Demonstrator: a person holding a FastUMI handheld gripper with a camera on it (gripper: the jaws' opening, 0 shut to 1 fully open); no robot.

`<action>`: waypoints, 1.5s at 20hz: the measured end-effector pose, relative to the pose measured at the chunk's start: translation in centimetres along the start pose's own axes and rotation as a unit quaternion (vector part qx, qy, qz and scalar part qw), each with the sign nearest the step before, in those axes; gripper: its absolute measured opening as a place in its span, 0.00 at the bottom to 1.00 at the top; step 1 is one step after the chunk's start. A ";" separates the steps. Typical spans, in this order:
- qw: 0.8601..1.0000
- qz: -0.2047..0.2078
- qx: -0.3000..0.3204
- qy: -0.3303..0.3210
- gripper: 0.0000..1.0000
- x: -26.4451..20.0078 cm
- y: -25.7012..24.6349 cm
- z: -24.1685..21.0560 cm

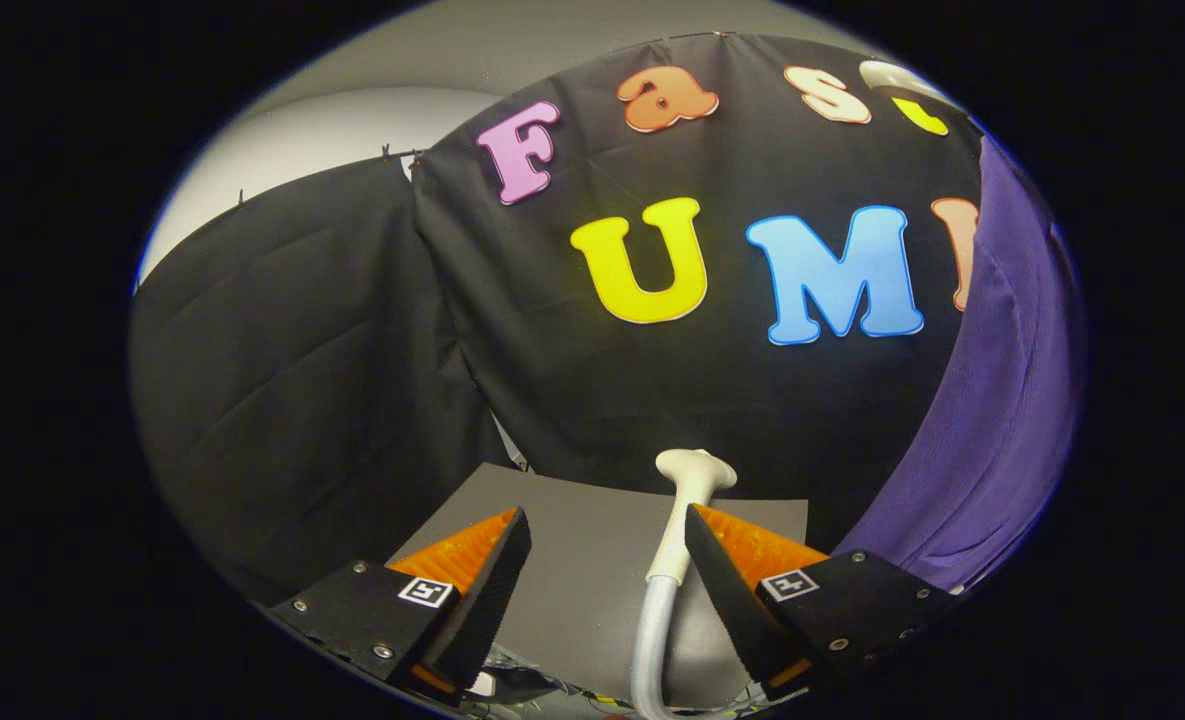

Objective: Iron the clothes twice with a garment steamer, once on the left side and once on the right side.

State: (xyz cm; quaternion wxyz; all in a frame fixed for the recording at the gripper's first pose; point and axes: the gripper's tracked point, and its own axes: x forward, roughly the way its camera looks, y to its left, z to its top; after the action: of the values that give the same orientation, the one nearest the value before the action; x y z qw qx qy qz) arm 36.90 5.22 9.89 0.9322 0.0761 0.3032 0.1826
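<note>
A: Looking fwd along the gripper (604, 560) — its fingers are standing wide apart, not gripping anything.

B: Where's the garment steamer (690, 492) sitting?

A: It's standing upright on the grey worktop (572, 560), btwn the fingers but hugging the right one. Its pale handle is lying just beside the inner face of the right finger (727, 590); can't tell if it's actually touching. The left finger (487, 590) is sitting well apart from it, w/ bare worktop showing in the gap.

B: And the head?

A: The flared head is poking up just past the fingertips, right at the worktop's far edge. Its hose (649, 650) is curving down and toward the gripper, running low btwn the fingers.

B: The clothes?

A: A purple garment (1002, 400) is hanging to the right, beyond the right finger, draping in front of the black cloth wall (572, 400). Its left edge is running down in a long curve toward the worktop's right far corner.

B: Room for moving?

A: Left of the steamer the worktop is lying open up to its far edge. The cloth wall is hanging just behind that edge. On the left another black cloth panel (282, 380) is hanging, w/ a pale wall (332, 130) showing above it. On the right the garment is sitting near the right finger.
</note>
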 end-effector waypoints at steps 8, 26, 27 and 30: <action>0.993 -0.003 0.041 0.107 0.92 8.0 -4.5 -2.5; 0.956 0.067 0.163 0.234 0.55 15.9 -6.9 -8.8; 0.956 0.072 0.162 0.234 0.53 16.0 -6.8 -9.1; 0.958 0.080 0.161 0.225 0.43 15.6 -6.8 -9.2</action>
State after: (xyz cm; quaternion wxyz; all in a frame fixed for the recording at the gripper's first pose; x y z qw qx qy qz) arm 45.11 5.31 -7.65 0.7978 0.2060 0.5229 0.2182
